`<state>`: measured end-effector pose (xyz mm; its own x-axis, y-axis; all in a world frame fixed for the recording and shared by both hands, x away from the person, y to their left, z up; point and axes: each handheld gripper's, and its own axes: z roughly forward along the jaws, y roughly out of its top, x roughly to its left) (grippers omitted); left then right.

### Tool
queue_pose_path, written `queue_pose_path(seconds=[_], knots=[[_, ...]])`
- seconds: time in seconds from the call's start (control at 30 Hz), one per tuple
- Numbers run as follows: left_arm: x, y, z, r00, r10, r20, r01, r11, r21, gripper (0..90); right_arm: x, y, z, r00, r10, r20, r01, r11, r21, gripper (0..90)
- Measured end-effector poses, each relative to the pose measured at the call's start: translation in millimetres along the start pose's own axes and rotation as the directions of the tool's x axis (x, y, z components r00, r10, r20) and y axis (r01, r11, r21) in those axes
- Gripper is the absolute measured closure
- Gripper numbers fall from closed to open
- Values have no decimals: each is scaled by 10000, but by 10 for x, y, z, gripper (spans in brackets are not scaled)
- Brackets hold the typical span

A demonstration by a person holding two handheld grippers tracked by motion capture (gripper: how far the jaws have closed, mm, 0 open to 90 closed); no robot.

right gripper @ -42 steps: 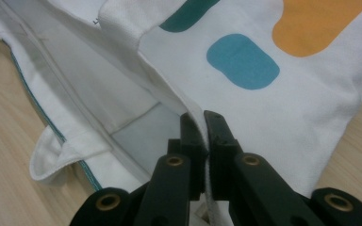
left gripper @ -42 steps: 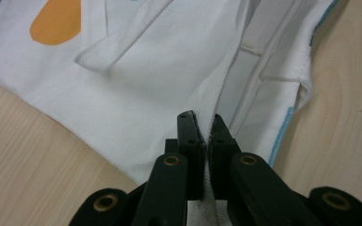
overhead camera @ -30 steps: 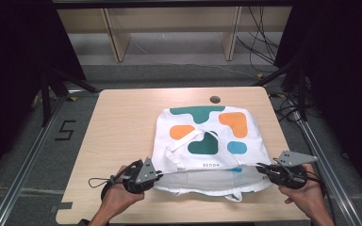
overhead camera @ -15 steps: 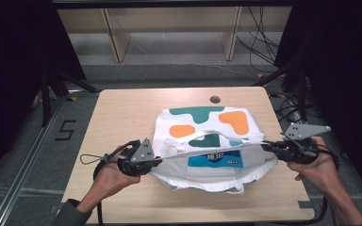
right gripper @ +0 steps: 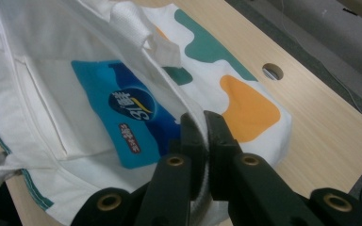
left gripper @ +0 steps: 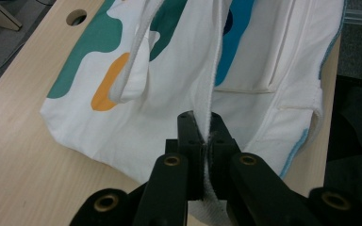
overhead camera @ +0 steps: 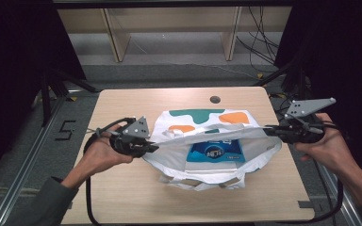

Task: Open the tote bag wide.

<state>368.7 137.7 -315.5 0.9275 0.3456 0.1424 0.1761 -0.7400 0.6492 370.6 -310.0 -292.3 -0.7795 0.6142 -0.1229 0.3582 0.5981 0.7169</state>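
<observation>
Tote bag (overhead camera: 207,141), white with green and orange blobs, lies in the middle of the counter (overhead camera: 122,103) with its mouth toward the person, and that mouth is now pulled wide. A second ago both grippers sat low at the near corners of a nearly flat bag; since then they have gone up and apart, taking the upper rim with them. The left gripper (overhead camera: 143,147) has its jaws pressed together on the rim hem, the white band of cloth running up between them in the left gripper view (left gripper: 212,94). The right gripper (overhead camera: 269,132) pinches the other end of that hem the same way, its jaws closed on the fabric (right gripper: 188,110). Between the two, the rim is drawn into a taut line above the counter, while the lower layer sags on the wood. A blue packet (overhead camera: 216,151) with a round logo now shows inside the bag, lying flat on the lower layer. One handle loop (left gripper: 132,61) hangs slack. My guess is the opening is being held for something to go in or come out.
</observation>
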Motion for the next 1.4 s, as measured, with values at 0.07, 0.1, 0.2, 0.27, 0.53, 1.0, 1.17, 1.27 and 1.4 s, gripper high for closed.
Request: queue_pose_path(seconds=[0.07,0.1,0.2,0.27,0.53,1.0,1.17,1.27,1.4], knots=[[82,78,-67,10000,-27,-19,27,10000,96,869,-30,103,-26,9999,-162,61,161,9998,138,884],[109,108,-90,10000,-30,-52,31,9998,177,870,-39,149,-31,9998,-183,99,181,9998,128,884],[210,226,-172,9995,-35,-310,46,9993,382,870,-73,288,-61,9973,-710,165,700,9959,579,884],[290,295,-237,9989,-105,-467,125,9990,429,870,-82,394,-87,9941,-1010,405,982,9929,666,885],[461,505,-522,9943,-73,-1066,82,9999,79,871,-98,662,-221,9913,-1054,784,1022,9938,439,885],[332,675,-867,9938,-307,-1070,307,9995,-22,871,-75,851,-433,9827,-1522,1053,1491,9881,369,885],[261,721,-999,9934,-647,-951,645,9979,-47,871,-1,889,-502,9824,-1551,1039,1528,9878,303,886],[235,771,-1090,9929,-760,-917,758,9971,-56,871,23,901,-554,9799,-1666,1101,1654,9860,195,886],[240,826,-1134,9919,-738,-1038,737,9973,-44,870,37,919,-566,9819,-1599,1016,1572,9870,338,885]])
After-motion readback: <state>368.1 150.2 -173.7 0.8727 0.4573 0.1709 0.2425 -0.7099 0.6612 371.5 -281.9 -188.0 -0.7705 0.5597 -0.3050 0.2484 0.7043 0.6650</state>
